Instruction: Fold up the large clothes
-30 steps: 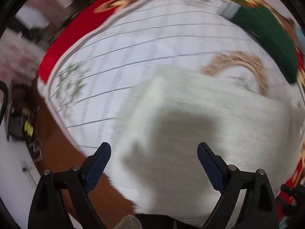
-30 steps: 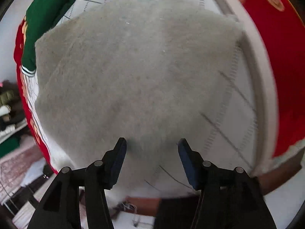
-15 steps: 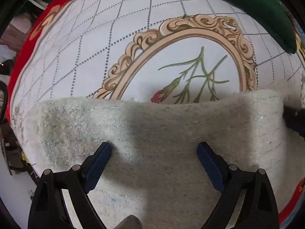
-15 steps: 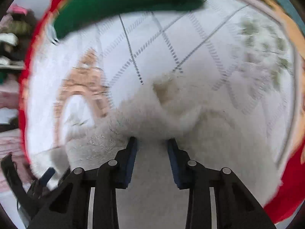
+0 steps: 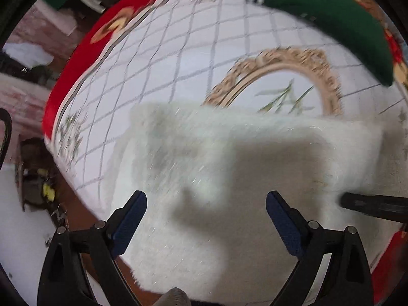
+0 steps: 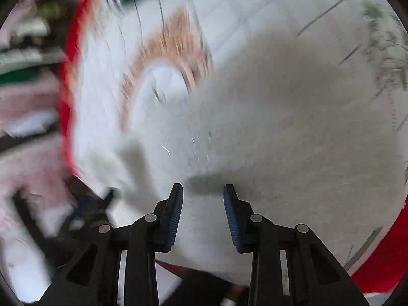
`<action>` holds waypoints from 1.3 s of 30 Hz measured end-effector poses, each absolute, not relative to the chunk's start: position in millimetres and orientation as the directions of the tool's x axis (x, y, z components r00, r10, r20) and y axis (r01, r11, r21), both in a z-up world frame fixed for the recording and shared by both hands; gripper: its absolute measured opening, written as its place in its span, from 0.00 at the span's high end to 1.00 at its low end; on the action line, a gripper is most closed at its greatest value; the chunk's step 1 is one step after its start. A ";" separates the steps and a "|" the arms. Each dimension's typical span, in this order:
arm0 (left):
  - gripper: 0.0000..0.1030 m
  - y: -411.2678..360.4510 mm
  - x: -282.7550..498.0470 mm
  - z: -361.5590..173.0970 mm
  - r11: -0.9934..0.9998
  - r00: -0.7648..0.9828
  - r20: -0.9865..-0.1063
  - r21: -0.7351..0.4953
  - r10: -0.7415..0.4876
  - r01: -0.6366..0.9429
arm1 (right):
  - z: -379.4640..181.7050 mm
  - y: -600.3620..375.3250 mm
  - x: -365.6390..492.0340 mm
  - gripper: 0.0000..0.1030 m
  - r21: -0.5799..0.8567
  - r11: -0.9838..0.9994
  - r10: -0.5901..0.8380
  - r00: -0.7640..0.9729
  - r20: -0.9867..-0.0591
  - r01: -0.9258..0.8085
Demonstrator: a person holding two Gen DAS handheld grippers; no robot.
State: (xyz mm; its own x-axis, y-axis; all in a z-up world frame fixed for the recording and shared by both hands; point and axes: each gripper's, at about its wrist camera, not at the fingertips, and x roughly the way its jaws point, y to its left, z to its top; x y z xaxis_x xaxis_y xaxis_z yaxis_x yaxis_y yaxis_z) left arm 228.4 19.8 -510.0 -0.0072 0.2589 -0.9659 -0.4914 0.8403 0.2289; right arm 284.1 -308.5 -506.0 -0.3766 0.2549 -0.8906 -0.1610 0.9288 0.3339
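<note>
A white fuzzy garment (image 5: 229, 168) lies folded on a patterned table cover, and fills the right wrist view (image 6: 255, 127). My left gripper (image 5: 205, 199) is wide open and empty above the garment's near edge. My right gripper (image 6: 203, 191) is open with a narrower gap, above the garment, holding nothing. The right gripper's dark finger (image 5: 374, 205) shows at the right edge of the left wrist view. The left gripper (image 6: 86, 204) shows blurred at lower left of the right wrist view.
A dark green garment (image 5: 331, 20) with a striped cuff lies at the far side. The white gridded cover (image 5: 178, 51) has a gold oval frame (image 5: 280, 76) and a red border (image 5: 76, 71). Clutter and floor lie beyond the left edge.
The right gripper opened and let go of the white garment it had pinched. Both grippers drew back toward the near edge. The left stayed wide open.
</note>
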 end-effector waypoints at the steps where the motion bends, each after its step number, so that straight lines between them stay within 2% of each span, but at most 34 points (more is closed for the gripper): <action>1: 0.07 23.6 224.6 -515.3 0.834 -0.031 -0.965 0.240 0.259 -0.497 | -529.2 -298.4 279.4 0.65 0.282 0.939 0.195 -0.375 -0.906 -0.195; 4: 0.07 25.1 221.3 -516.9 0.827 -0.048 -0.962 0.255 0.268 -0.501 | -534.4 -284.7 289.1 0.65 0.192 0.967 0.110 -0.404 -0.908 -0.167; 5: 0.07 23.2 224.0 -515.0 0.829 -0.039 -0.963 0.251 0.268 -0.499 | -534.6 -288.1 291.1 0.64 0.196 0.971 0.123 -0.422 -0.898 -0.135; 7: 0.07 16.0 233.8 -511.9 0.843 -0.016 -0.964 0.240 0.265 -0.482 | -525.1 -300.7 293.0 0.64 0.257 0.963 0.199 -0.422 -0.884 -0.083; 9: 0.07 3.4 247.1 -509.4 0.864 0.022 -0.968 0.214 0.251 -0.455 | -499.9 -327.6 290.7 0.64 0.389 0.921 0.362 -0.356 -0.861 -0.005; 11: 0.07 -13.7 270.7 -512.8 0.894 0.083 -0.972 0.167 0.221 -0.416 | -469.8 -371.2 280.7 0.57 0.472 0.878 0.477 -0.243 -0.845 0.079; 12: 0.07 -18.9 279.4 -517.0 0.904 0.092 -0.971 0.170 0.223 -0.393 | -460.8 -388.1 276.1 0.43 0.477 0.873 0.488 -0.199 -0.850 0.105; 14: 0.07 -33.0 310.0 -541.2 0.916 0.089 -0.961 0.219 0.262 -0.337 | -442.2 -439.4 260.5 0.32 0.442 0.878 0.463 -0.089 -0.882 0.184; 16: 0.05 -24.3 332.1 -573.1 0.900 0.028 -0.962 0.245 0.273 -0.360 | -441.9 -488.6 239.3 0.32 0.389 0.877 0.415 -0.036 -0.909 0.281; 19: 0.01 2.7 337.4 -580.3 0.873 0.017 -0.979 0.174 0.204 -0.455 | -465.3 -536.0 218.6 0.32 0.352 0.848 0.404 -0.055 -0.913 0.397; 23: 0.01 8.2 328.7 -560.3 0.871 0.006 -0.973 0.203 0.230 -0.448 | -511.8 -551.4 207.9 0.32 0.570 0.689 0.632 0.015 -0.775 0.447; 25: 0.01 4.1 317.8 -541.1 0.871 0.027 -0.971 0.200 0.237 -0.449 | -521.2 -557.7 215.9 0.27 0.638 0.640 0.681 0.070 -0.729 0.429; 28: 0.01 -14.2 303.9 -526.8 0.890 0.061 -0.973 0.176 0.221 -0.421 | -527.5 -548.5 226.8 0.26 0.727 0.564 0.732 0.170 -0.660 0.392; 31: 0.01 -32.9 301.1 -552.4 0.911 0.011 -0.971 0.221 0.239 -0.349 | -536.1 -539.1 232.2 0.20 0.797 0.462 0.782 0.244 -0.573 0.390; 36: 0.00 -33.6 315.4 -560.6 0.918 0.017 -0.969 0.227 0.246 -0.325 | -549.7 -507.8 246.5 0.20 0.863 0.343 0.849 0.270 -0.453 0.371; 37: 0.00 -32.5 316.3 -559.9 0.920 0.019 -0.970 0.225 0.243 -0.320 | -547.1 -507.8 242.5 0.20 0.867 0.325 0.857 0.270 -0.439 0.378; 39: 0.00 -32.0 317.4 -560.5 0.923 0.018 -0.971 0.219 0.237 -0.316 | -540.3 -516.0 223.6 0.20 0.846 0.347 0.842 0.262 -0.471 0.405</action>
State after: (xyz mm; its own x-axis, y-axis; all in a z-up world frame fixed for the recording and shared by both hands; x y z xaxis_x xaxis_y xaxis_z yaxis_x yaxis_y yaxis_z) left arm 317.4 -32.0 -560.5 0.0178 0.2366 -0.9714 -0.3162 0.9231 0.2190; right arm 223.6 -516.0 -540.3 0.2621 0.8423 -0.4711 0.4050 0.3471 0.8459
